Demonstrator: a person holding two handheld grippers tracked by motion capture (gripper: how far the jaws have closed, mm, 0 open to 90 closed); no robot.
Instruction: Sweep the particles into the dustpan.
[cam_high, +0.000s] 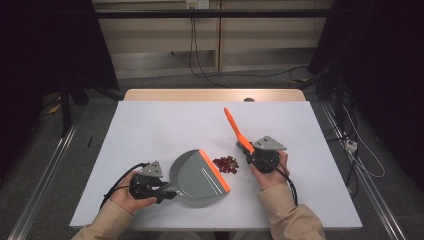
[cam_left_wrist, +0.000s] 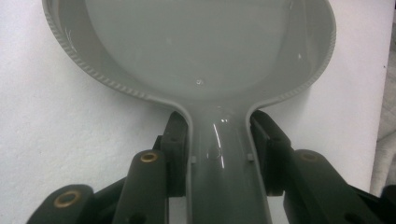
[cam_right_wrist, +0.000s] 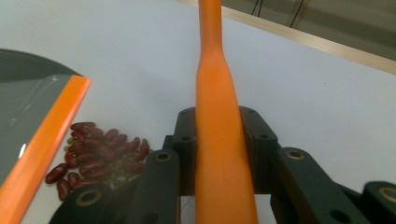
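A grey dustpan (cam_high: 197, 175) with an orange lip (cam_high: 215, 170) rests on the white table (cam_high: 165, 125). My left gripper (cam_high: 167, 192) is shut on its grey handle (cam_left_wrist: 219, 168), jaws pressed against both sides. A small pile of red beans (cam_high: 226, 164) lies just right of the orange lip (cam_right_wrist: 44, 149), beans (cam_right_wrist: 98, 156) close to my right jaws. My right gripper (cam_high: 250, 152) is shut on an orange brush handle (cam_high: 235, 127) that points up and away across the table; the same handle (cam_right_wrist: 219, 140) runs between its jaws. The brush head is hidden under the gripper.
The white table surface stretches far to the back and left of the dustpan. A wooden table edge (cam_high: 215, 95) runs along the far side. Cables (cam_high: 355, 150) trail on the floor at the right.
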